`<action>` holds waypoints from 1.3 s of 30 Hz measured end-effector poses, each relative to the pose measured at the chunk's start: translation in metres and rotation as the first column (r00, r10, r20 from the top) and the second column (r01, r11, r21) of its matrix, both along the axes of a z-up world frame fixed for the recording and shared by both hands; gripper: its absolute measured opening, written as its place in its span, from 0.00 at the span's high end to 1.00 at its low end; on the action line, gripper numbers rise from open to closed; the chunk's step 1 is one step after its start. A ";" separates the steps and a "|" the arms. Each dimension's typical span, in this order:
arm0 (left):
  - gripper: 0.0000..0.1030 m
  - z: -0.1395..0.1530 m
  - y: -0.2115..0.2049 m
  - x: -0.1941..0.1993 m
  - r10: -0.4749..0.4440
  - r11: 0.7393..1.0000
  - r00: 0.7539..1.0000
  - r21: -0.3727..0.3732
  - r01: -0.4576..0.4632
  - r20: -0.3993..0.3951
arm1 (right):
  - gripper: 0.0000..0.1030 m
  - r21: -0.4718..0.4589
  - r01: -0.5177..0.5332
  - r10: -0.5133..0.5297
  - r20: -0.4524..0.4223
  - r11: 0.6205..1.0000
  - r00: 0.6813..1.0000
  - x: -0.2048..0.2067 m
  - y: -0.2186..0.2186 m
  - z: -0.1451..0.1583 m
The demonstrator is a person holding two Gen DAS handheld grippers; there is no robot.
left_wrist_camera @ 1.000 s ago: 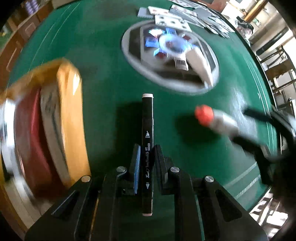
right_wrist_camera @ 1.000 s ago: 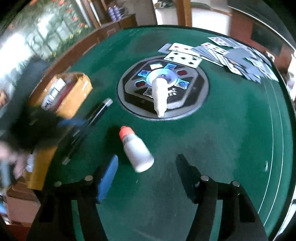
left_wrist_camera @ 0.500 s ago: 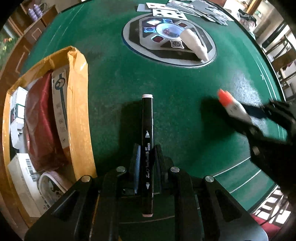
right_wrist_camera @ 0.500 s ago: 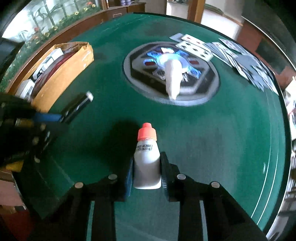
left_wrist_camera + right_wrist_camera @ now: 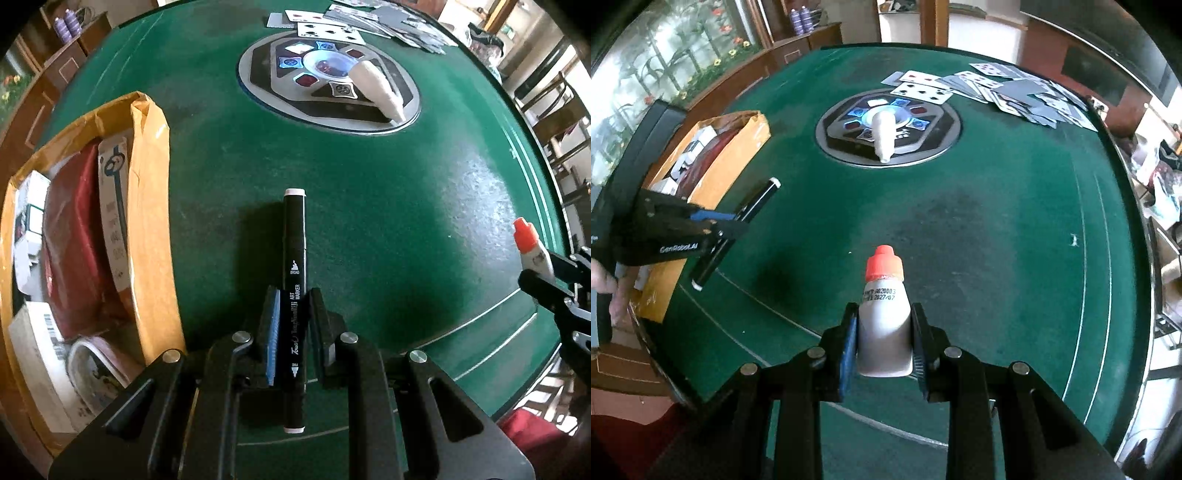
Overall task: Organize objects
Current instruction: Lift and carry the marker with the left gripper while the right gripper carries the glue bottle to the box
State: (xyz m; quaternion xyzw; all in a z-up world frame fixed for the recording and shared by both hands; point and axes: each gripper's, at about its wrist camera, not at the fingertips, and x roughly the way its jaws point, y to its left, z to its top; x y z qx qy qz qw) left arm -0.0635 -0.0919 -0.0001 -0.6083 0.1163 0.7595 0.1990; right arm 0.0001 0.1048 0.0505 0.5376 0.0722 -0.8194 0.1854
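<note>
Green felt table [image 5: 997,221] bears scattered cards [image 5: 1015,92], possibly a tube [image 5: 882,136]

Marker, bottle, tube, box: items on green felt table

Black art marker [image 5: 294,280], white end caps, held off the felt beside the box. White bottle [image 5: 883,325], orange cap, printed date code, held cap-forward above the felt. Cream tapered tube [image 5: 883,136] lying across the round centre panel. Open yellow cardboard box [image 5: 149,221] at the table's edge, holding a red pack, white cartons, a round tin.
</note>
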 end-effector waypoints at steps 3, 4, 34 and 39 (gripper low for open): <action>0.87 0.000 0.003 0.001 0.004 1.000 1.000 0.029 -0.004 0.012 | 0.75 -0.006 0.003 -0.003 0.007 1.000 1.000 -0.001 -0.003 0.001; 0.87 0.000 0.002 0.002 0.003 0.999 1.000 0.037 -0.004 0.017 | 0.75 -0.006 -0.001 0.001 0.006 1.000 1.000 -0.002 -0.005 0.002; 0.87 0.026 -0.011 0.004 -0.163 0.971 0.986 0.182 0.153 0.038 | 0.74 -0.109 0.248 -0.251 -0.010 0.963 0.968 0.020 -0.046 0.005; 0.87 0.031 -0.015 0.005 -0.178 0.965 0.983 0.201 0.167 0.037 | 0.74 -0.105 0.259 -0.262 -0.020 0.960 0.965 0.019 -0.053 0.009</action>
